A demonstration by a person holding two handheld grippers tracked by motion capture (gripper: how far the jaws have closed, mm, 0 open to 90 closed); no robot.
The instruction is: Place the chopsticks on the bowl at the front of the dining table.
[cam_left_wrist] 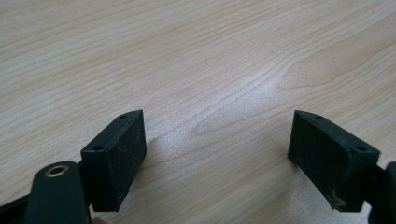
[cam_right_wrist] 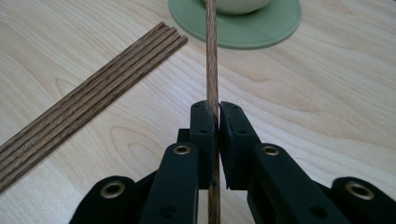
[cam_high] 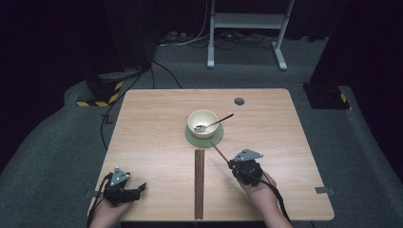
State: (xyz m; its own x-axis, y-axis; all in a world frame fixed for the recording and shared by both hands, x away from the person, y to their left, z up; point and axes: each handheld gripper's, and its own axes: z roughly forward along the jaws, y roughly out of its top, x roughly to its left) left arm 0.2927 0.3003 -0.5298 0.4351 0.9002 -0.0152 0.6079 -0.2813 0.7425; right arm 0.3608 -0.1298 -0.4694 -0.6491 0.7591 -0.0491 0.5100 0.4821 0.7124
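Note:
My right gripper (cam_high: 234, 164) (cam_right_wrist: 217, 112) is shut on a single brown chopstick (cam_high: 219, 152) (cam_right_wrist: 212, 56), which points away toward the bowl. A cream bowl (cam_high: 203, 122) (cam_right_wrist: 238, 4) with a metal spoon (cam_high: 214, 124) in it stands on a round green coaster (cam_high: 204, 137) (cam_right_wrist: 261, 28) at the table's middle. Several more chopsticks (cam_high: 199, 183) (cam_right_wrist: 88, 98) lie side by side in a row on the wood, left of the right gripper. My left gripper (cam_high: 141, 188) (cam_left_wrist: 217, 149) rests near the front left corner, open with bare wood between its pads.
The wooden table (cam_high: 152, 123) has a round cable hole (cam_high: 239, 101) at the back right. Grey tape tabs (cam_high: 324, 190) mark the front edges. Beyond the table are a white stand frame (cam_high: 247, 23) and cables (cam_high: 190, 40) on the dark floor.

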